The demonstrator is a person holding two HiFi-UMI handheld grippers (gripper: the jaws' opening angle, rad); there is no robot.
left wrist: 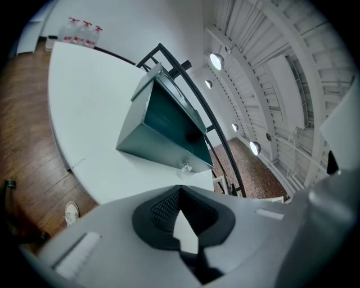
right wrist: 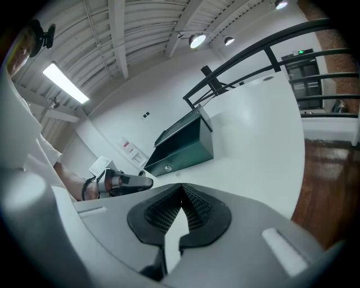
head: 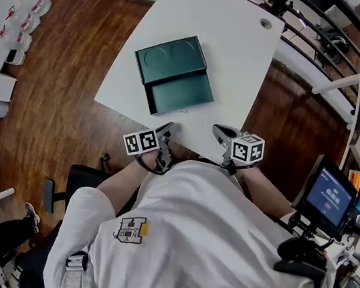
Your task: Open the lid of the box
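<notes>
The dark green box sits in the middle of the white bench, and its lid is turned up and back behind it, so the inside is visible. This is the state the task asks for. I judge that no pull on the lid is needed; the care now is not to knock the lid down.

The left gripper and the right gripper are at the lower middle of the head view, near the person's body. Each has its jaws closed, tip on tip, holding nothing.

The box front, with its small knob, is near the bench's lower edge, so there is little room there. To the upper right the bench is bare up to the black railing.
</notes>
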